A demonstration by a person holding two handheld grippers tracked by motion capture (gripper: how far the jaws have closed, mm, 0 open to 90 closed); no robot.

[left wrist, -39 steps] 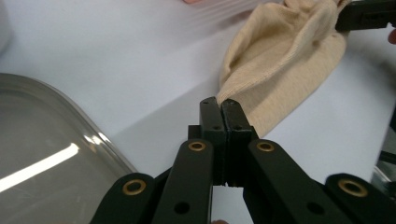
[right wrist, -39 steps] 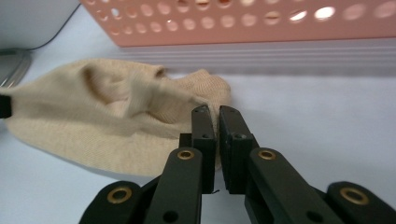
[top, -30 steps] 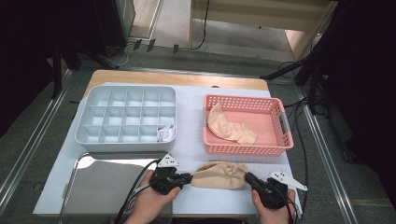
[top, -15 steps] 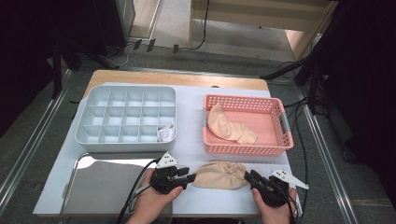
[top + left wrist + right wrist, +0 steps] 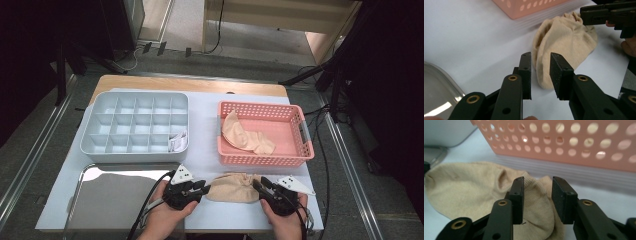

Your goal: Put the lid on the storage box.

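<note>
Fingers of both grippers, left (image 5: 204,189) and right (image 5: 258,186), have just been closing yet stand apart, pinching nothing; the sock (image 5: 234,187) lies bunched on the worktop (image 5: 202,130) between them, shorter than a second ago, ready for regripping.

Table (image 5: 205,125), white cover: grey divider box (image 5: 135,127) rear left, pink basket (image 5: 262,132) rear right, steel tray (image 5: 117,192) front left, beige sock (image 5: 232,187) front centre.

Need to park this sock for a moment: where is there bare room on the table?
Free: the metal tray, and the white strip between the grey divider box and pink basket. Crowded: the front edge, where both grippers flank the beige sock.
</note>
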